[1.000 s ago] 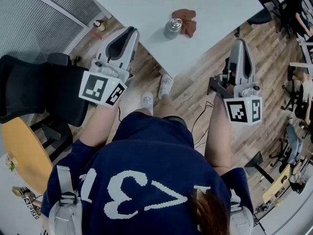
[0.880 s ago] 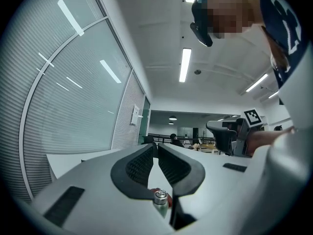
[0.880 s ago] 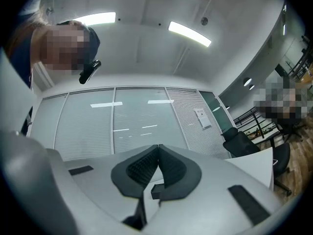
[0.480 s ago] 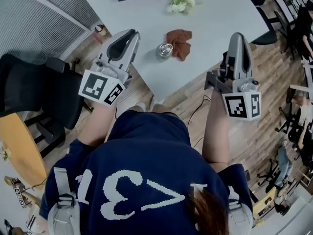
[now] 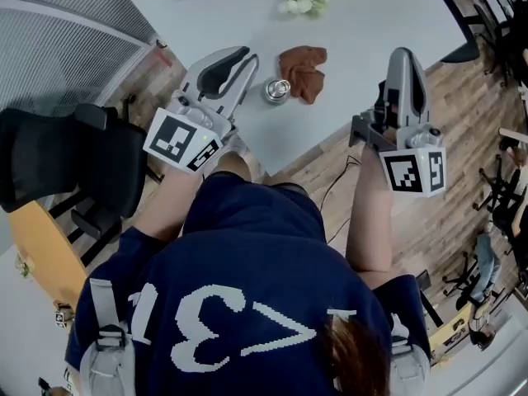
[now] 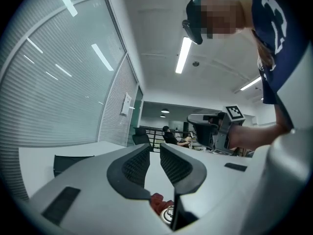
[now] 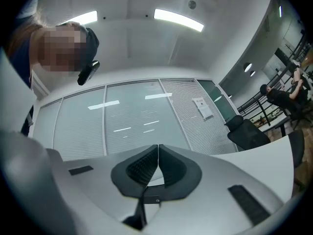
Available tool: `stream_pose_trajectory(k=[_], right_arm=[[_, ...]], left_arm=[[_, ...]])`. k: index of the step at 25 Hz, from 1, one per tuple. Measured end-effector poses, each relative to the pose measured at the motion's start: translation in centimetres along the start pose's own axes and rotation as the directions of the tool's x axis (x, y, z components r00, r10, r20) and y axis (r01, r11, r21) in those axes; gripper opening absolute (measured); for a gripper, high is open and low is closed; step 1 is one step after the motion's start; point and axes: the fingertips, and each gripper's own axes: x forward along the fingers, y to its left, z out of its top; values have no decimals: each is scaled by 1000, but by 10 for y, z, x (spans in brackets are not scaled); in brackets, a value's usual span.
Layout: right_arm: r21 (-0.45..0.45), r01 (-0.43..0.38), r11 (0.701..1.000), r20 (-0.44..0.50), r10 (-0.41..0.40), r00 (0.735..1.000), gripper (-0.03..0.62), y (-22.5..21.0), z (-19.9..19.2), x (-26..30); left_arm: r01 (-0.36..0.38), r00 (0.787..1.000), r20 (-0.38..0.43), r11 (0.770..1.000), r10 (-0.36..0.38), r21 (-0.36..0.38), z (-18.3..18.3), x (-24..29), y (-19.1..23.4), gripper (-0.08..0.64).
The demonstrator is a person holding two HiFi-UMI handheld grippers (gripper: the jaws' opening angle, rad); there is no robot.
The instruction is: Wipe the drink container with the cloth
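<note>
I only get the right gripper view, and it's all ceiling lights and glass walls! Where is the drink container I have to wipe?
Observer: The head view shows the drink container standing on the white table, near the table's front edge.
Operator: And where's the cloth?
Observer: The brown cloth lies crumpled close beside the container, on its far right side. I can't tell if they touch.
Operator: Is my other tool holding anything?
Observer: No. The left tool has just been opening its jaws a little, and nothing is between them.
</note>
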Motion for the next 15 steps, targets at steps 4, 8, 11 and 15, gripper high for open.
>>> stream_pose_trajectory(k=[4, 8, 11, 15], right_arm=[[-10, 70, 998, -16, -70, 997, 25, -2, -20, 5], [-8, 117, 993, -50, -118, 992, 25, -11, -42, 7], [12, 124, 992, -78, -123, 989, 25, -16, -60, 8], [48, 73, 996, -163, -64, 984, 26, -11, -94, 11]], left_arm=[[148, 985, -78, 988, -151, -46, -28, 11, -5, 128], [278, 942, -177, 959, -285, -60, -64, 25, -21, 181], [332, 913, -221, 939, -343, -87, -89, 30, -28, 204], [386, 865, -308, 917, -397, -98, -124, 32, -36, 255]])
